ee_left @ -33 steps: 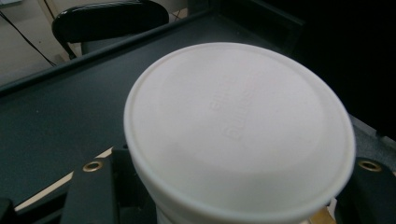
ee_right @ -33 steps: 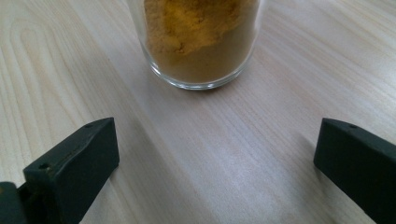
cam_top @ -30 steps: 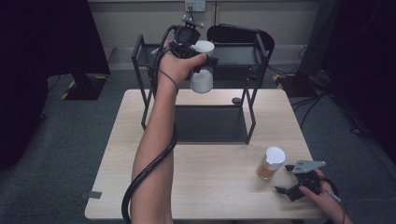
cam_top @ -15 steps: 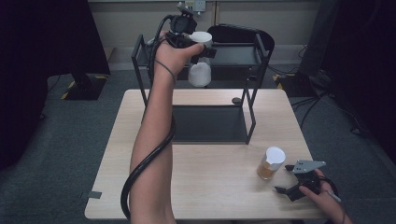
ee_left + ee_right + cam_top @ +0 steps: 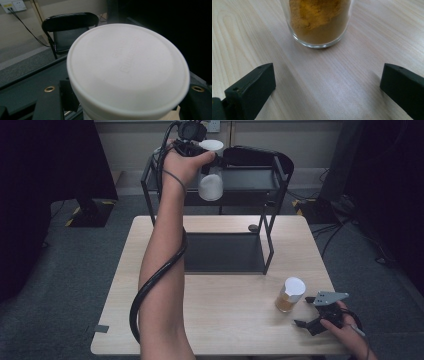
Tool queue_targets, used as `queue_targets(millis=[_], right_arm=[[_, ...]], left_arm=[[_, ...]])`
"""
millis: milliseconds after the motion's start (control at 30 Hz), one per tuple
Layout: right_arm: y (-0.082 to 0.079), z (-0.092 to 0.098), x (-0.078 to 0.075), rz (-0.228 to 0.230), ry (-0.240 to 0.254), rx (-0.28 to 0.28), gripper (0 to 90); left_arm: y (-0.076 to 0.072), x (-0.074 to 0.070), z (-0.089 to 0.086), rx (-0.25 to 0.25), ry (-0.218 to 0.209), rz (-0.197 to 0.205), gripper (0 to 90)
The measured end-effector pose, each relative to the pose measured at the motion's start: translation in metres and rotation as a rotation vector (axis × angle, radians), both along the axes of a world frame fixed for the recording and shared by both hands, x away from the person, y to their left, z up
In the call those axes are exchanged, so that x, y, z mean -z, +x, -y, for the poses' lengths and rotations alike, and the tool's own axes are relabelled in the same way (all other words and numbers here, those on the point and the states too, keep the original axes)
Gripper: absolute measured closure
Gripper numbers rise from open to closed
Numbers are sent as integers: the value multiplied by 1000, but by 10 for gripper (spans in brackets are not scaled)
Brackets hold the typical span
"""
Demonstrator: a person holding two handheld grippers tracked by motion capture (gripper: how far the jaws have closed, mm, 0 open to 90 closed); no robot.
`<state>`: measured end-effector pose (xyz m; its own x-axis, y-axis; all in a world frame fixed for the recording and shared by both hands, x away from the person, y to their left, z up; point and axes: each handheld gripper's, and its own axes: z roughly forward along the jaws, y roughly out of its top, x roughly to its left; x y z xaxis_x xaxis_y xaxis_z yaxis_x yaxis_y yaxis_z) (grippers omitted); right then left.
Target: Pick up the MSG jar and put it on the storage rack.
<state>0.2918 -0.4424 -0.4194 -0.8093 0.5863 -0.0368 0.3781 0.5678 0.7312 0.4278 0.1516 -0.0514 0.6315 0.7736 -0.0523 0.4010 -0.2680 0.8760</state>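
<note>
Left gripper (image 5: 202, 155) clamped on white-lidded clear jar (image 5: 211, 182) above black metal shelf rack (image 5: 250, 180); lower level, release gently. Right gripper (image 5: 312, 320) wide open, empty, near orange-powder glass jar (image 5: 290, 295).

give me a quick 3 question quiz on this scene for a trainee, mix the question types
1. True or false: the left gripper holds a white-lidded jar over the top shelf of the black rack.
2. What fills the jar with orange-brown powder that stands on the table? A. a liquid B. a powder C. nothing
3. How do the jaws of the right gripper stand relative to that jar?

Key
1. True.
2. B.
3. Open and wide apart, pointed at the jar and short of it, touching nothing.
</note>
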Motion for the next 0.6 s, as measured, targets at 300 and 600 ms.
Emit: queue_targets(millis=[300,600], right_arm=[[0,0,0,0,0,0,0],[0,0,0,0,0,0,0]], left_arm=[[15,-1,2,-35,2,4,339],[31,2,4,-59,2,10,338]])
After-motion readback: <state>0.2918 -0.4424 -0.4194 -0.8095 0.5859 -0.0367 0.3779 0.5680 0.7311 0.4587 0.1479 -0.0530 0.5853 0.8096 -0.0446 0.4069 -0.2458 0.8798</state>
